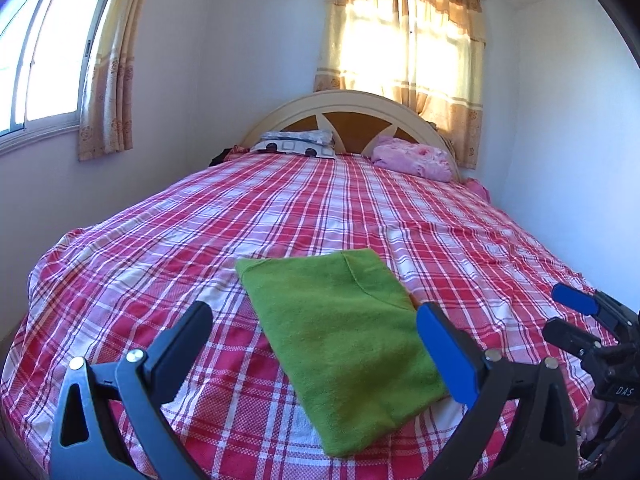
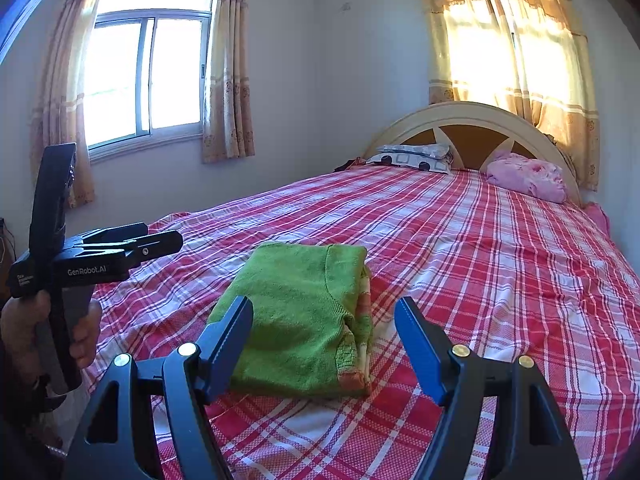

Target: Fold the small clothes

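A green knit garment [image 1: 340,332] lies folded into a flat rectangle on the red-and-white plaid bed [image 1: 160,264]. In the right wrist view the garment [image 2: 296,320] shows stacked layers with an orange-trimmed edge on its right side. My left gripper [image 1: 316,320] is open and empty, held just above the near end of the garment. My right gripper [image 2: 324,312] is open and empty, also just short of the garment. The right gripper shows at the right edge of the left wrist view [image 1: 576,312]. The left gripper's body and the hand holding it show at left in the right wrist view [image 2: 80,264].
A patterned white pillow [image 1: 296,143] and a pink bundle [image 1: 416,158] lie at the headboard [image 1: 348,100]. Curtained windows stand behind the bed [image 1: 408,40] and on the left wall [image 2: 148,76]. A wall runs close along the bed's right side.
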`<state>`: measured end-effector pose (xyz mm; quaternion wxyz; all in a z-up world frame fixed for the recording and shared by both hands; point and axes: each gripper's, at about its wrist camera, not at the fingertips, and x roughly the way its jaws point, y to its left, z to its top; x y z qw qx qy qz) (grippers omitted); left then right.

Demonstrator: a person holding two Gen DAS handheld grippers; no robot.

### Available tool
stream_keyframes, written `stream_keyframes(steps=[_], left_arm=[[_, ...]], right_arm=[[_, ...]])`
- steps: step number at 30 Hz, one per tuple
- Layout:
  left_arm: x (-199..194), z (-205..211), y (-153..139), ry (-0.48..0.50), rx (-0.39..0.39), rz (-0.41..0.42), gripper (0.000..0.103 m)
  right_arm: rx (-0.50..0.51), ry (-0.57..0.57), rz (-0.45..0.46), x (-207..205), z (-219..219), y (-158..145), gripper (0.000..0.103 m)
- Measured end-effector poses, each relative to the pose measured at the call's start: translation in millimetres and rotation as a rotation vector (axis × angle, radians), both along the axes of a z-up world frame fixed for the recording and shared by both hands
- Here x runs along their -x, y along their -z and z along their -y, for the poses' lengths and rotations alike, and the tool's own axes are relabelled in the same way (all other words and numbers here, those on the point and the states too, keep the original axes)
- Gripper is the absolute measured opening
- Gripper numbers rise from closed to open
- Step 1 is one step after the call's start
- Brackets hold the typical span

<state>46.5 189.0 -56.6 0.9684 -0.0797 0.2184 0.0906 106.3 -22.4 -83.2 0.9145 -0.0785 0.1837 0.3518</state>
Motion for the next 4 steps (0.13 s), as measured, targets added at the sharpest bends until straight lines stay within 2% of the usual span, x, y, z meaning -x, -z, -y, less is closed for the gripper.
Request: stream_keyframes(steps=[4], left_arm=[[0.1, 2.8, -0.4, 0.003, -0.013, 0.003, 0.103]], right_arm=[[0.0, 0.0, -0.003, -1.9, -0.4, 0.6, 0.074]])
